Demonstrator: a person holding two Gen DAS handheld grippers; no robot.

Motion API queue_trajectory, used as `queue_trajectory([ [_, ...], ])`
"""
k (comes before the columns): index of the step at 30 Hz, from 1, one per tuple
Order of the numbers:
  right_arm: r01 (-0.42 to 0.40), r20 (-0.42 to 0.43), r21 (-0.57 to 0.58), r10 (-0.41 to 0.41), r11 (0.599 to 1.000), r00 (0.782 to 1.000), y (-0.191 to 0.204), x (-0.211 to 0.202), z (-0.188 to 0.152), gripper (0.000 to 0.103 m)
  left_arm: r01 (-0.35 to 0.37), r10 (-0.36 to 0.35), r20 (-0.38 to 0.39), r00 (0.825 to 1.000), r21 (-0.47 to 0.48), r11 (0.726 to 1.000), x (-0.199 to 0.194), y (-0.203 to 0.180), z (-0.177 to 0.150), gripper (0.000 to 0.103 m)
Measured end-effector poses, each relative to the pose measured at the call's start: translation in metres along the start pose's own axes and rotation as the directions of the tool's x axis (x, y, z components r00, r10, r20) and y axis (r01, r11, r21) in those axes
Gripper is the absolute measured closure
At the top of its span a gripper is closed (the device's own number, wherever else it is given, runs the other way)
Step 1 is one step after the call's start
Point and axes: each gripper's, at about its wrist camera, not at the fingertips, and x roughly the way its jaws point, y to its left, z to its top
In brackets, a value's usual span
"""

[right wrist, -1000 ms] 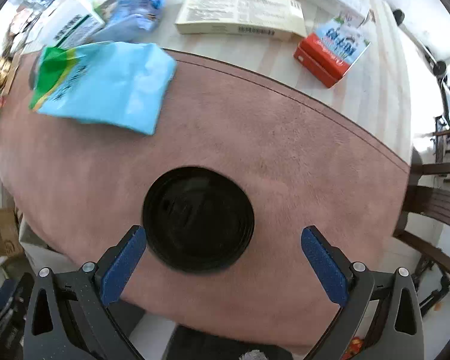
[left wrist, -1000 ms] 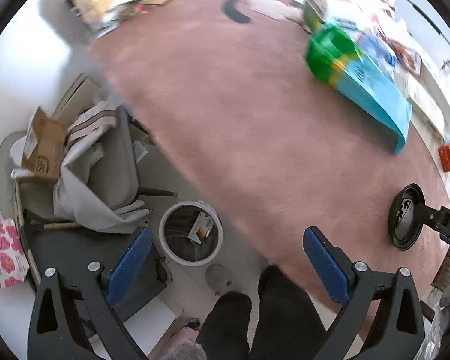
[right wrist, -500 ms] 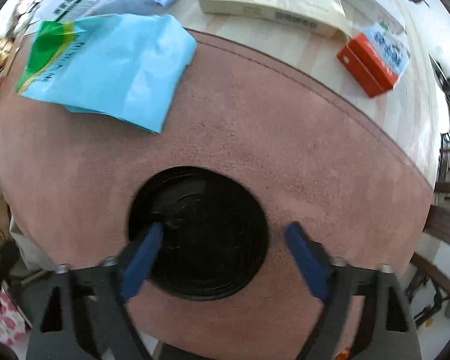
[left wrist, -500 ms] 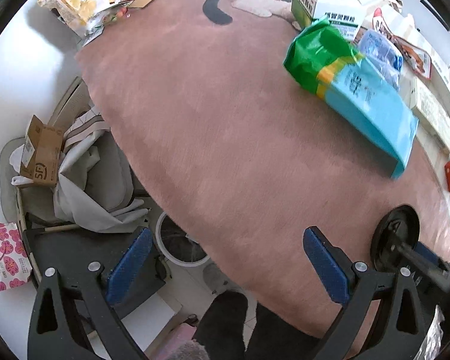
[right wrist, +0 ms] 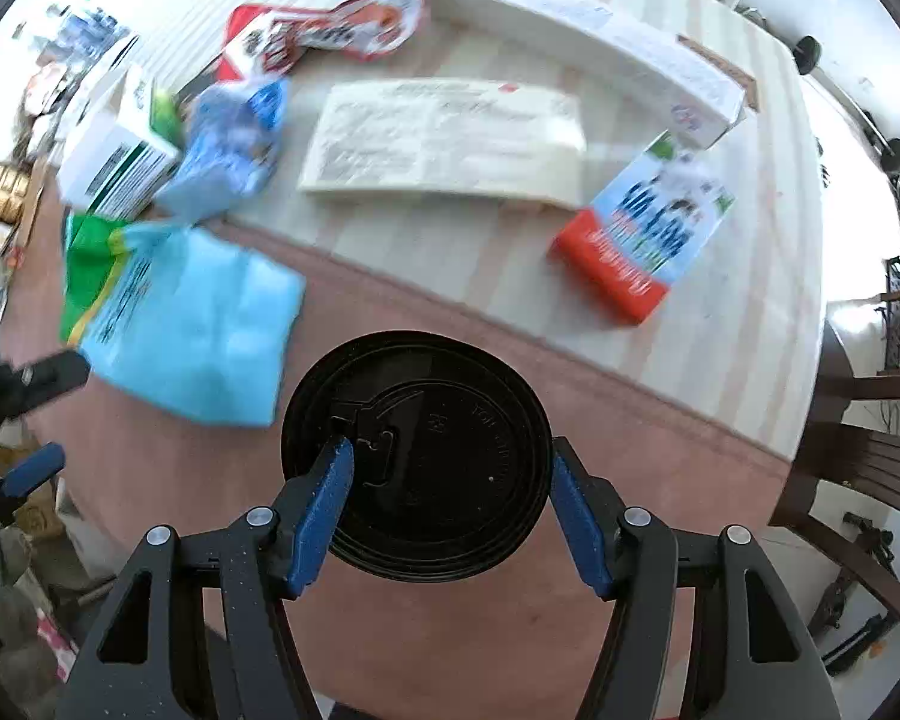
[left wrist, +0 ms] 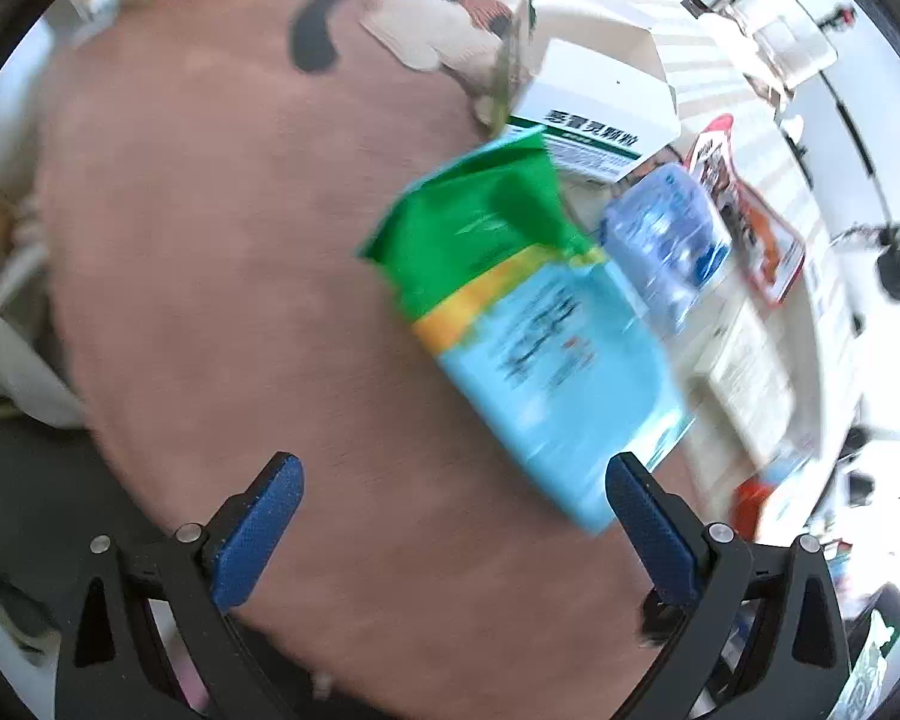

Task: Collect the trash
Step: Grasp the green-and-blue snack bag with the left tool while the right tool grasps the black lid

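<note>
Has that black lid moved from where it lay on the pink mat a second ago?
Yes. The black lid now looks raised off the pink mat, between the right gripper's closing jaws, nearer the camera.

Bright room; worktop in pale striped wood part-covered by a pink mat.

Worktop (right wrist: 744, 276) shows light wood with faint stripes along its far side; pink suede-like mat (left wrist: 222, 276) covers the near side, edge curved, with a cat motif (left wrist: 414, 18) at its far end. Dark wooden chair (right wrist: 876, 462) stands off the right edge. Floor (right wrist: 870, 588) pale. Strong daylight washes out the upper corners; both views motion-blurred.
</note>
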Motion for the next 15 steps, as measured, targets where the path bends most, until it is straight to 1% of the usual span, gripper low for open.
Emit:
queue_trajectory([
  [1,0.006,0.004,0.007,-0.007,1.0,1.0,-0.005,0.0,0.004,0.036,0.026,-0.026,-0.012,1.0,-0.025,0.999,0.008,-0.002,0.006,0.004],
  [2,0.016,0.007,0.017,-0.016,1.0,1.0,-0.009,0.002,0.008,0.036,0.043,-0.044,-0.017,0.999,-0.05,0.998,0.016,-0.003,0.012,0.018],
  [3,0.025,0.008,0.027,-0.025,0.999,1.0,-0.015,0.003,0.012,0.036,0.047,-0.048,-0.021,0.999,-0.063,0.997,0.021,-0.004,0.016,0.027],
  [4,0.029,0.007,0.036,-0.029,0.999,1.0,-0.024,0.004,0.017,0.039,0.043,-0.046,-0.03,0.998,-0.076,0.996,0.029,-0.005,0.02,0.042],
  [5,0.033,0.002,0.044,-0.033,0.998,0.999,-0.027,0.007,0.019,0.05,0.049,-0.052,-0.029,0.998,-0.083,0.995,0.034,-0.005,0.023,0.056],
  [6,0.035,-0.005,0.05,-0.035,0.998,0.999,-0.049,0.007,0.023,0.058,0.065,-0.066,-0.015,0.998,-0.086,0.994,0.036,-0.005,0.025,0.065],
  [7,0.036,-0.009,0.06,-0.035,0.998,0.999,-0.053,0.009,0.025,0.058,0.057,-0.058,-0.003,0.998,-0.079,0.995,0.036,-0.007,0.026,0.068],
  [8,0.033,-0.014,0.065,-0.032,0.997,0.999,-0.055,0.013,0.023,0.058,0.043,-0.042,0.009,0.999,-0.061,0.997,0.035,-0.009,0.026,0.075],
  [10,0.03,-0.013,0.069,-0.029,0.997,0.999,-0.051,0.019,0.023,0.06,0.017,-0.017,0.048,0.999,-0.008,1.0,0.028,-0.014,0.024,0.085],
  [11,0.026,-0.015,0.069,-0.025,0.997,1.0,-0.051,0.02,0.024,0.06,0.006,-0.007,0.062,0.998,0.022,1.0,0.023,-0.017,0.022,0.087],
  [12,0.022,-0.015,0.073,-0.021,0.997,1.0,-0.041,0.03,0.022,0.059,-0.008,0.004,0.074,0.997,0.051,0.999,0.019,-0.02,0.019,0.088],
  [13,-0.005,-0.013,0.09,0.007,0.996,1.0,-0.043,0.029,0.022,0.059,-0.028,0.021,0.09,0.996,0.084,0.996,0.013,-0.022,0.016,0.089],
  [14,-0.019,-0.013,0.098,0.02,0.995,1.0,-0.035,0.034,0.021,0.057,-0.045,0.033,0.103,0.994,0.118,0.992,0.007,-0.023,0.012,0.091],
  [15,-0.029,-0.022,0.104,0.031,0.994,0.999,-0.027,0.037,0.017,0.043,-0.063,0.045,0.114,0.992,0.151,0.987,0.002,-0.025,0.008,0.091],
])
